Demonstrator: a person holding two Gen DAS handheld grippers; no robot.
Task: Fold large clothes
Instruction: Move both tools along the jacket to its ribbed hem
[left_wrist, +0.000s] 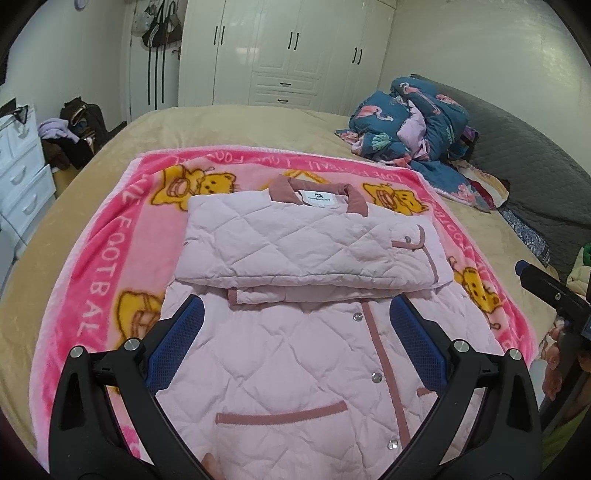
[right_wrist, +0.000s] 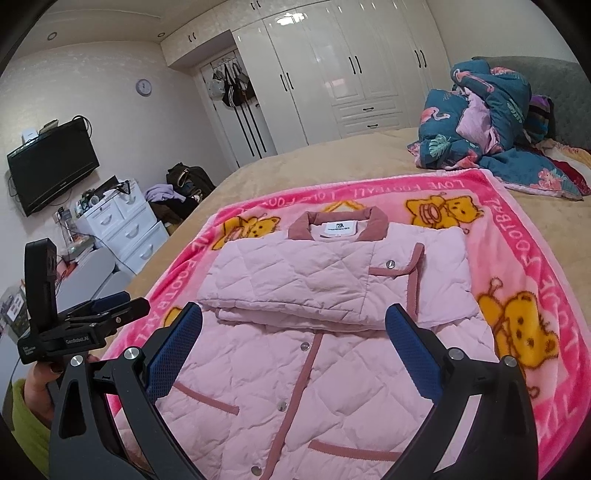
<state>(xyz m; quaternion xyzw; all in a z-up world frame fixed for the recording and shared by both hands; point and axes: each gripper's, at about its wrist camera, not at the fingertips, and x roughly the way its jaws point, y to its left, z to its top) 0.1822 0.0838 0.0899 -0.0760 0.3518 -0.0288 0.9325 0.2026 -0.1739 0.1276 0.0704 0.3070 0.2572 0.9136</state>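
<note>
Left gripper (left_wrist: 295, 314) and right gripper (right_wrist: 293, 321) spread wide, empty, above near hem, cut off below. Quilted pink jacket (left_wrist: 306, 251), sleeves folded across chest, flat on fleecy pink bear blanket (left_wrist: 110, 236) covering tan bed (left_wrist: 229, 125).

A pale pink quilted jacket (left_wrist: 295, 332) lies flat beneath both open claws, sleeves folded across its chest, collar farthest away.
</note>
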